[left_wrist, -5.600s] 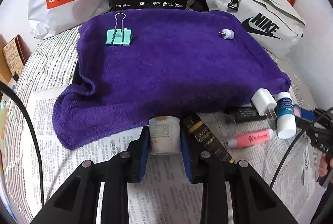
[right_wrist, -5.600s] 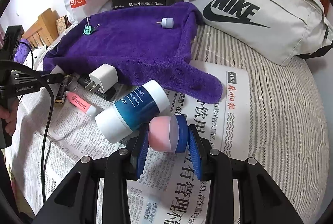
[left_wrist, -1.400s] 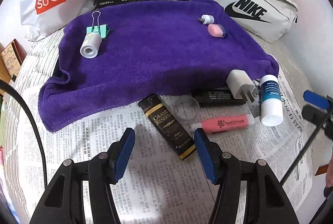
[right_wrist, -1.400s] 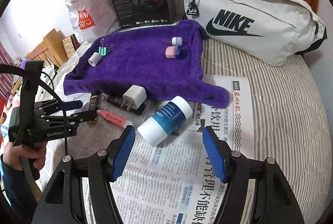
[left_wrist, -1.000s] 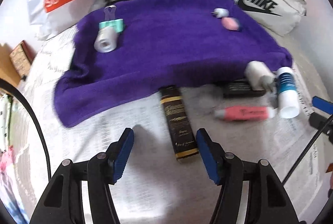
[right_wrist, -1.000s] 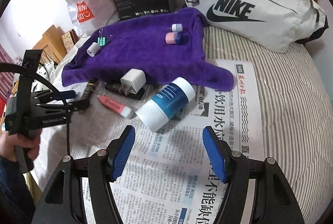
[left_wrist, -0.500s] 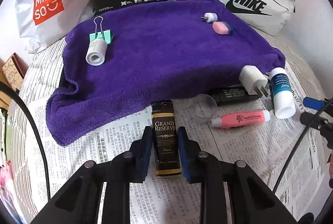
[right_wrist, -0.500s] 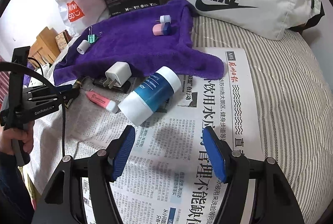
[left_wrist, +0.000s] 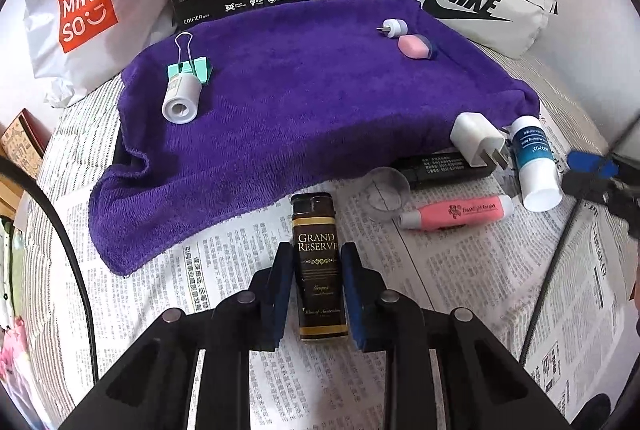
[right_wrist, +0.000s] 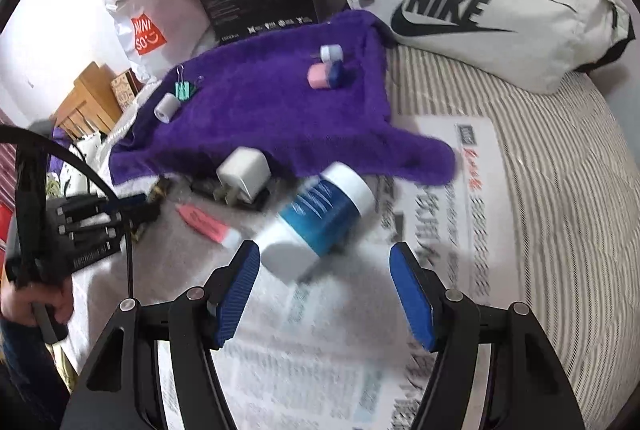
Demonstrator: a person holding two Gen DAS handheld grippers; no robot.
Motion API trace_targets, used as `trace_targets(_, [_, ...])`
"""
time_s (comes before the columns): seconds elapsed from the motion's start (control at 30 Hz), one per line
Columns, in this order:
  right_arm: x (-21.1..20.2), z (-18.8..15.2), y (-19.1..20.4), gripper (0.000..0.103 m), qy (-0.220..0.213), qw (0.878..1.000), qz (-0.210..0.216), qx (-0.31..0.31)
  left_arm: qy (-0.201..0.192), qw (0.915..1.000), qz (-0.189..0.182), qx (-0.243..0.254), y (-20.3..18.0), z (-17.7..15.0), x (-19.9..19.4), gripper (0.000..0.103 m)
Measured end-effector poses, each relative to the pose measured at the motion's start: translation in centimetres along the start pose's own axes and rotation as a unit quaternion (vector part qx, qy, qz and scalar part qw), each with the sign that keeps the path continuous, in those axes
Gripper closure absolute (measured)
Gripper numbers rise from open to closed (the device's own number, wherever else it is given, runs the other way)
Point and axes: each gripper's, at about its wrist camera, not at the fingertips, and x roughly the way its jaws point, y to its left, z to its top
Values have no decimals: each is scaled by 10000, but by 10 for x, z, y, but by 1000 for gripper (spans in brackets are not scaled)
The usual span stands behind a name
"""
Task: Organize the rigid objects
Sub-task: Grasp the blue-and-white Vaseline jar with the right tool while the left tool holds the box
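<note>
Grand Reserve box (left_wrist: 320, 266), dark brown and slim, lies flat on the newspaper (left_wrist: 460, 270) just short of the purple towel (left_wrist: 300, 102), its long axis running straight away from the left claw (left_wrist: 316, 262) and in line with the fingers. That claw is narrowed onto it, blue pads against both long sides, so the box looks gripped near its middle and ready to lift toward the towel, where a binder clip (left_wrist: 191, 68), a small white roll (left_wrist: 181, 100), a pink eraser (left_wrist: 416, 46) and a little white plug (left_wrist: 394, 27) already sit. The right claw (right_wrist: 324, 262) is spread wide and holds nothing; the blue-and-white bottle (right_wrist: 320, 218) lies on its side just ahead of it, slanted across the gap with its white base toward the left pad. A white charger (left_wrist: 476, 138) and pink highlighter (left_wrist: 456, 212) wait on the paper nearby.
</note>
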Motion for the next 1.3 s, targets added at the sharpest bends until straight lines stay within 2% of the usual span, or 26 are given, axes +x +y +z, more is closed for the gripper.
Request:
trace_targets(0.27, [32,16,10,34,213,9992,-321,-57,-88,9999,-96,-44,3,-3,-2,79])
trace_targets(0.43, [23,10,9,34,318,9981,-379,-373,-119,9998,-128,-57,4,-3,-3,79])
trace_targets(0.6, [14,6,-1,34,344,9972,-506,-421,-157,9998,-115,-76,4,-4,-4,79])
trace_targets(0.77, [26,8,5,34,320,9967,-496,-555,-124,9998,-119,-54,4,-4,-4,79])
trace_targets(0.87, [36,8,10,48,242,9965,-456,-656,-122,9998,-112,-58,4,-4,-4,79])
trace_targets(0.93, [37,8,15,64,126,9957,-460,-794,-123,9998,-110,-60,4,-4,-4,79])
trace_targets(1.03, [38,8,18,66,124,9943,-449,-961,-116,9999,-102,-45,4,-3,-4,79])
trace_targets(1.3, [43,13,18,65,127,9949,-482,-878,-122,9999,-78,-89,4,-4,-4,79])
